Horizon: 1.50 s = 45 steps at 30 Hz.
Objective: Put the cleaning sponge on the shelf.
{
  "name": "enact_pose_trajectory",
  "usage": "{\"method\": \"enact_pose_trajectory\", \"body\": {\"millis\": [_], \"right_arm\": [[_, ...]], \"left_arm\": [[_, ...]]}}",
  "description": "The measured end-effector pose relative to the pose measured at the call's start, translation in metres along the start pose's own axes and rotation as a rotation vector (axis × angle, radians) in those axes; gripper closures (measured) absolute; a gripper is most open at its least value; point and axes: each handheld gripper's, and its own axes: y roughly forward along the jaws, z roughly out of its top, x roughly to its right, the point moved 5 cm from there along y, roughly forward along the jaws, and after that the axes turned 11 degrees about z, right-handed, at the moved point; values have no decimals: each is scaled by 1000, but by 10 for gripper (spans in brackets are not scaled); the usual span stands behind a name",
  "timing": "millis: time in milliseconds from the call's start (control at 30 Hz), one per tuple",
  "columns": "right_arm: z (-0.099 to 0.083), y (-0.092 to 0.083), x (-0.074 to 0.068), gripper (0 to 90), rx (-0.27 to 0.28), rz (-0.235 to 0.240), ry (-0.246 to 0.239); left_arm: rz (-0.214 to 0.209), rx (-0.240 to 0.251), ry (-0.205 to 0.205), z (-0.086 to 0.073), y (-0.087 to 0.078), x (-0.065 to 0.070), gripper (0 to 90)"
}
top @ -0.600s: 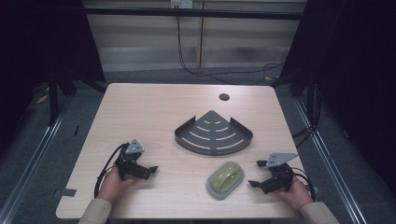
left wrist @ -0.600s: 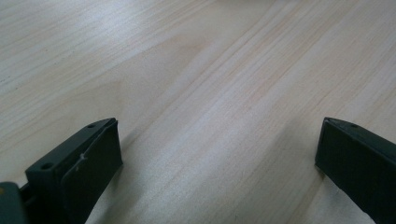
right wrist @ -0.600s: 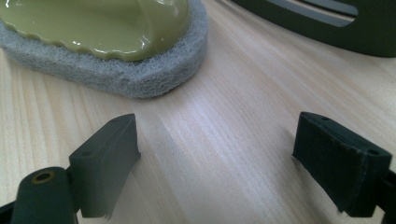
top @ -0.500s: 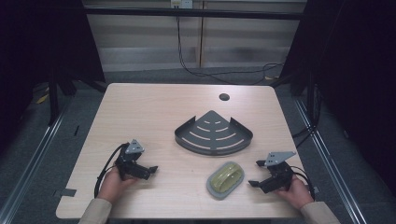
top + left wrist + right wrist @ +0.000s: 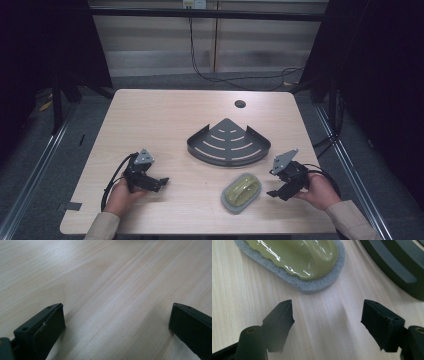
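Right tool (image 5: 276, 192) sits wide open, nothing between its jaws, just right of the sponge scrubber (image 5: 241, 192) on the near worktop (image 5: 165, 120). Scrubber's long axis runs diagonally, near-left to far-right. Left tool (image 5: 161, 183) is open too, well apart, so the right hand's the closer one.

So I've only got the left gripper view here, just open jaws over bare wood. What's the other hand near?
Observer: The right gripper points at a yellow-green scrubber with a grey sponge base, jaws open, nothing between them.
Operator: Touching it?
Observer: No, the right gripper view shows bare table between its fingertips and the sponge edge.
Operator: Anything else on the table?
Observer: A dark grey corner shelf tray lies flat beyond the scrubber, apart from it.
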Motion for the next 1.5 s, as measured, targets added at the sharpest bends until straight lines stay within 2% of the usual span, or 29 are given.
{"method": "enact_pose_trajectory", "body": {"millis": [133, 267, 333, 400, 467, 667, 833, 1100, 1200, 1367, 1500], "right_arm": [[12, -5, -2, 257, -74, 2, -47], [26, -8, -4, 264, -115, 1, -97], [29, -8, -5, 265, -130, 0, -102], [38, -7, -7, 271, -155, 3, -143], [41, -7, -9, 271, -161, 5, -146], [58, -1, -12, 272, -212, 25, -196], [69, 3, -14, 273, -224, 41, -228], [77, 11, -16, 288, -221, 70, -246], [81, 16, -19, 305, -241, 81, -266], [87, 23, -21, 371, -249, 112, -285], [92, 27, -24, 425, -289, 119, -303]], "left_arm": [[1, 1, -1, 0, 0, 0, 0], [0, 0, 0, 0, 0, 0, 0], [-1, 0, 2, 0, 0, 0, 0], [0, 0, 3, 0, 0, 0, 0], [0, -1, 6, 0, 0, -1, 0], [1, 0, 10, 0, 0, -2, 0], [-1, -1, 8, 0, 0, -2, 0], [-5, 2, 8, 0, 1, -2, 0], [-4, 2, 9, 0, 1, -2, 0], [-4, 2, 9, 0, 1, -2, 0], [-4, 2, 9, 0, 1, -2, 0]]}}
